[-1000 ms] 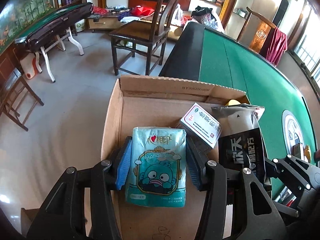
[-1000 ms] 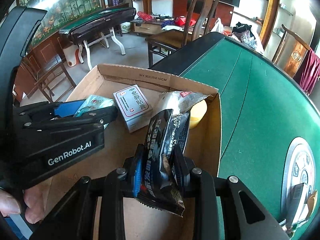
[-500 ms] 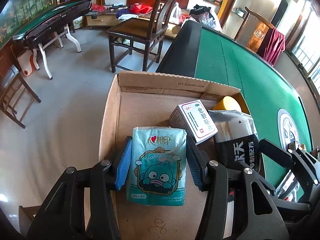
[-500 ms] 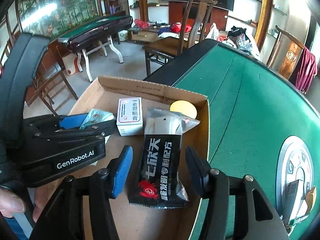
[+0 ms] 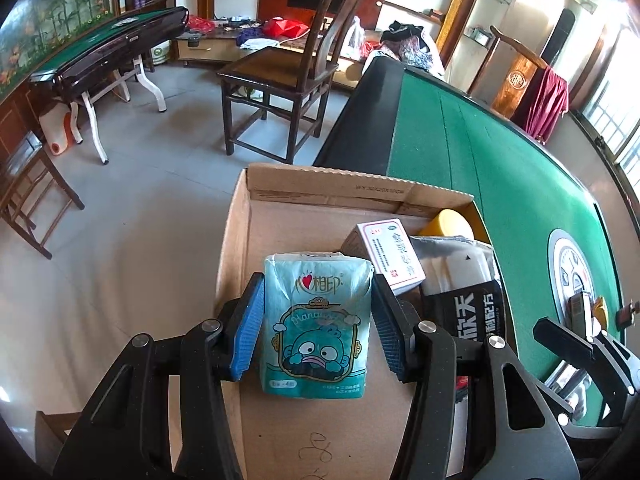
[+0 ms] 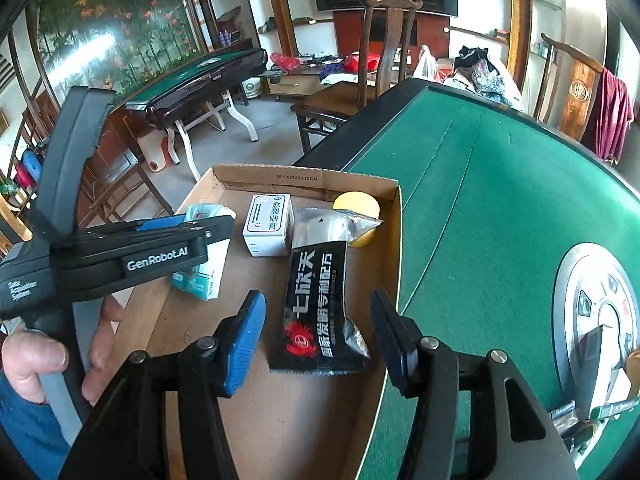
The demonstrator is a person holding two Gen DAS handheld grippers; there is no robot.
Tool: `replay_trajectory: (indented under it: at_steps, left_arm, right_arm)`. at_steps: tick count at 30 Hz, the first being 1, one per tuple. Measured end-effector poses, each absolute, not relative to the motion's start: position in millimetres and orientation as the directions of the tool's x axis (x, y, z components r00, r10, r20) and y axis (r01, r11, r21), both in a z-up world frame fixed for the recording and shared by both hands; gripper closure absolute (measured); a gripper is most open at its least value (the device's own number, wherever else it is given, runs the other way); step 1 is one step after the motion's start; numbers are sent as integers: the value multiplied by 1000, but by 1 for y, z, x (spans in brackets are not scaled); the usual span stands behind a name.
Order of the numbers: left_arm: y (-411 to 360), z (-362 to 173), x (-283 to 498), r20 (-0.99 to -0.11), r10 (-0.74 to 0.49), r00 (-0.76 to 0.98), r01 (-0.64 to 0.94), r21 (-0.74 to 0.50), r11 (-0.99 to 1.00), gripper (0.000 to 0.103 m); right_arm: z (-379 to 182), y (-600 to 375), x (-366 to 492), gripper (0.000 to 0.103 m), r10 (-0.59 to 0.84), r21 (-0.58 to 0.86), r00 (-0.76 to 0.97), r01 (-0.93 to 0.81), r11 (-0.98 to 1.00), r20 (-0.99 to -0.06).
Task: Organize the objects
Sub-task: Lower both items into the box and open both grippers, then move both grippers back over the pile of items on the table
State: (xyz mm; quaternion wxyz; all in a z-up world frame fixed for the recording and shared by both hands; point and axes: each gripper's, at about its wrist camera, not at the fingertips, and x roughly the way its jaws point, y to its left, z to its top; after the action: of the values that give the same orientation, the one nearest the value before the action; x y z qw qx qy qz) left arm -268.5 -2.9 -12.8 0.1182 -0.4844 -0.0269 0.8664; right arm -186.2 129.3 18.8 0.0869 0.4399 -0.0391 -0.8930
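Four items in shallow brown cardboard box [image 6: 224, 178] at edge of green felt table [image 6: 500, 208]: teal cartoon tissue pack [image 5: 316, 326], white medicine carton [image 6: 269, 230], black foil sachet [image 6: 318, 308], round yellow object [image 6: 356, 205].

Left gripper [image 5: 318, 328] clenched on tissue pack, low over box floor.

Right gripper [image 6: 318, 340] jaws just opened; sachet lies flat between them, untouched.

Risks: soft pack buckles or slips if grip is uneven; sachet's upper end overlaps yellow object, may ride up; closely spaced grippers could collide.
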Motion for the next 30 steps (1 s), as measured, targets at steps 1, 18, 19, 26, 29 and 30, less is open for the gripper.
replay_trajectory:
  at_steps: [1,18,19,26,29,30]
  left_arm:
    - [-2,-12,-268,-831,237,-503,-180,-167,-969,51]
    - [9,14,-230,-762,310,-569,-232,-213,-949,42]
    - [15,19,-220,-749,322,-579,-259,-206,-944,42]
    - [74,27,-145,-654,453,-606,-456,-181,-871,41]
    - [111,20,-122,-668,515,-537,-554,-181,-812,36]
    - [124,16,-117,-682,521,-513,-583,-168,-795,36]
  right_arm:
    - [20,131,-185,48,-192,149,-600,121,-981,-777]
    - [32,196,-115,40,-320,313,-644,130,-941,-695]
    - [31,205,-106,40,-326,321,-648,130,-938,-688]
    - [35,276,-37,40,-228,298,-786,58,-953,-575]
    - [37,299,-20,34,-173,282,-834,22,-959,-524]
    - [36,305,-15,34,-145,264,-844,4,-964,-516]
